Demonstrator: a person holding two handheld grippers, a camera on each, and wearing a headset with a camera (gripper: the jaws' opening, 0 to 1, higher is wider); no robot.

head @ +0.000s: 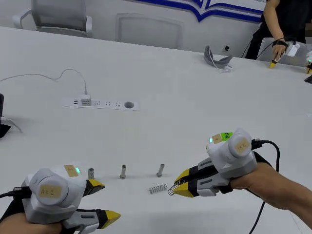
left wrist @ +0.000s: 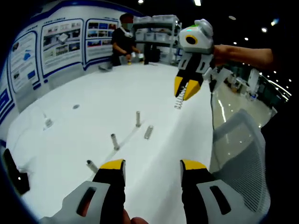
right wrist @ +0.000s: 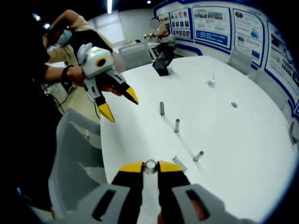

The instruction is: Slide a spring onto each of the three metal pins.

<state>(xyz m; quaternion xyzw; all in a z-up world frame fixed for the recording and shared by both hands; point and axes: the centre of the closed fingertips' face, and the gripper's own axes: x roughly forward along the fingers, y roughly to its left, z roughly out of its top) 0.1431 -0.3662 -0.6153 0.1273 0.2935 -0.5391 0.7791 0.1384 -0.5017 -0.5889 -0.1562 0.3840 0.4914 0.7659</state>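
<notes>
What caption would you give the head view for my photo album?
Right gripper holds a spring beside three metal pins on a white table; a second spring lies nearby, left gripper open.

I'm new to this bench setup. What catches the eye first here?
The right gripper, low right in the head view, pinches a spring by its end. Beside it a second spring lies on the white table, before a row of three pins. The left gripper is open at bottom left.
</notes>
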